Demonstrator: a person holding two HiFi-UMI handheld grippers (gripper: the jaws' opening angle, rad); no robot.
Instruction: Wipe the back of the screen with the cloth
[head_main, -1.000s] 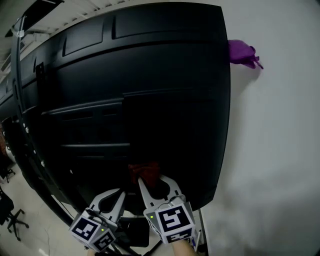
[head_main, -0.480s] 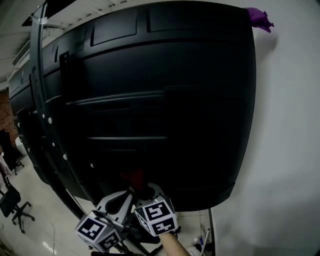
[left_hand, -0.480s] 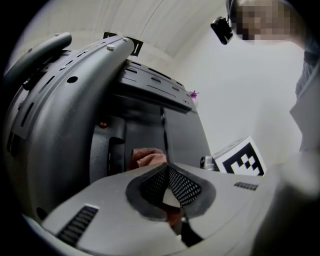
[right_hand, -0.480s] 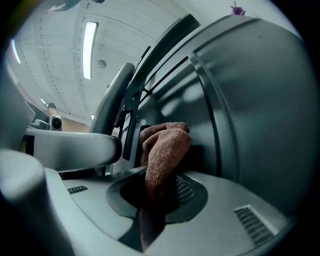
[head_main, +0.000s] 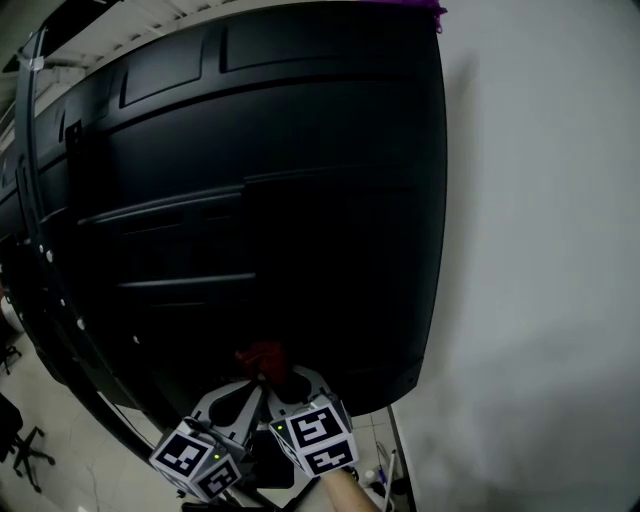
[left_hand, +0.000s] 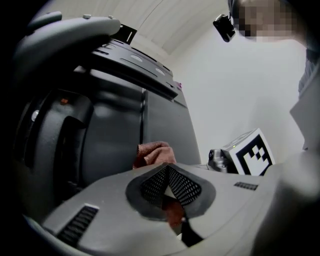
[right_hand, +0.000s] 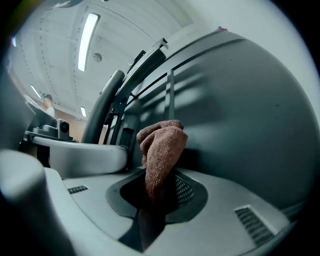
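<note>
L gripper (head_main: 254, 386), R gripper (head_main: 283, 373) pinch cloth (head_main: 261, 357); touching screen (head_main: 290, 190) back.

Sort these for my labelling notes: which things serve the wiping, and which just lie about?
In the job: screen back, cloth, right gripper holding it, left gripper.
Lying about: purple thing by the top corner, office chair.

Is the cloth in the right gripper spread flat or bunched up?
Bunched up: the cloth rises from the right gripper as a crumpled lump.

The right gripper (head_main: 290, 382) sits closer to the left gripper (head_main: 235, 396), its red cloth (head_main: 262, 358) slightly further left. The purple object (head_main: 434, 5) barely shows now.
</note>
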